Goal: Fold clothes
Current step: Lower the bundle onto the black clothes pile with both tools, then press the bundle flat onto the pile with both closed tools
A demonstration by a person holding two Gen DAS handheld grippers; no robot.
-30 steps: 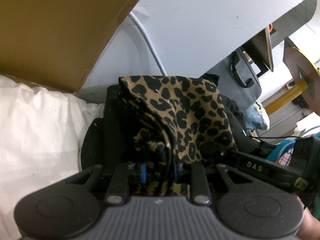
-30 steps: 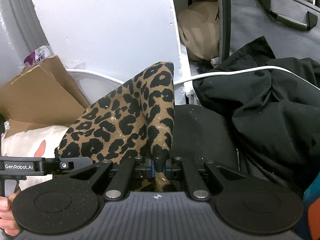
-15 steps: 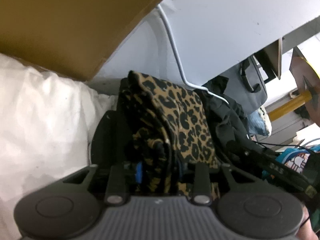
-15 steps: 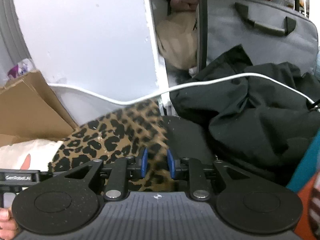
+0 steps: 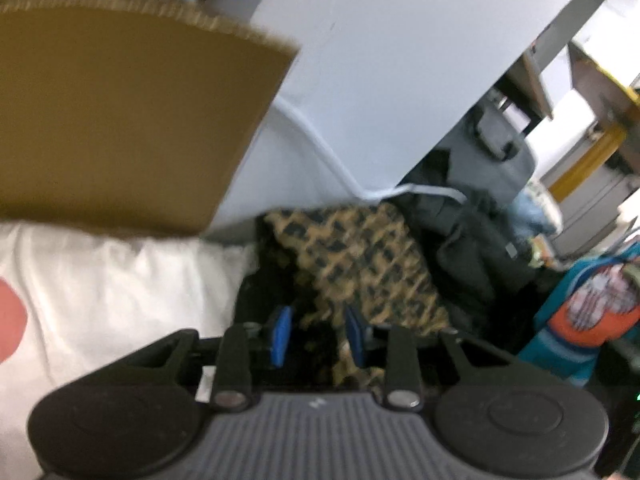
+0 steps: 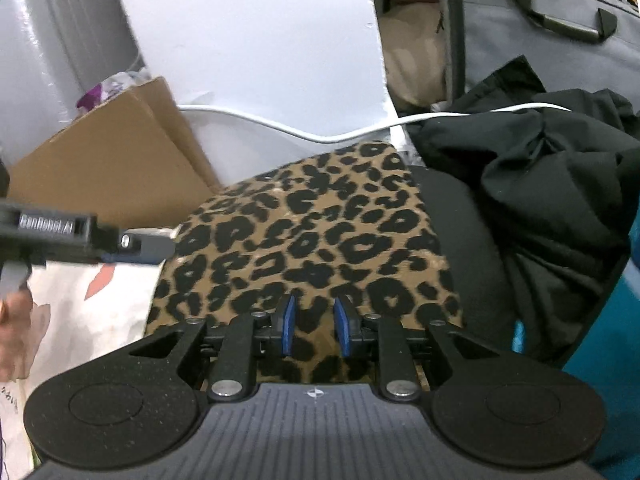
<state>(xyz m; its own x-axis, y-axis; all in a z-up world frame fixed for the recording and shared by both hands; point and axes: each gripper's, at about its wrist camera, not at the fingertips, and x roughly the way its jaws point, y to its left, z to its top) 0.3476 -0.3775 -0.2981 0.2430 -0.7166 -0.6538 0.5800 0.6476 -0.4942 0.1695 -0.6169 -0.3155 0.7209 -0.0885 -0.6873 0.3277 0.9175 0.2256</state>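
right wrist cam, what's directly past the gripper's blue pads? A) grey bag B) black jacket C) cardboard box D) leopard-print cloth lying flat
D: the leopard-print cloth lies spread flat just beyond the right gripper, while the black jacket is off to the right, the cardboard box to the left, and the grey bag at the top right.

— What's under my right tool?
— A leopard-print garment of soft matt cloth with a fine ribbed weave. My tool's pads are smooth blue plastic, its body matt black plastic with a ribbed grey grip.
— And beside it?
— To the right, a black jacket of matt crumpled fabric. To the left, rough brown cardboard and a white cloth. Ahead, a glossy white cable.
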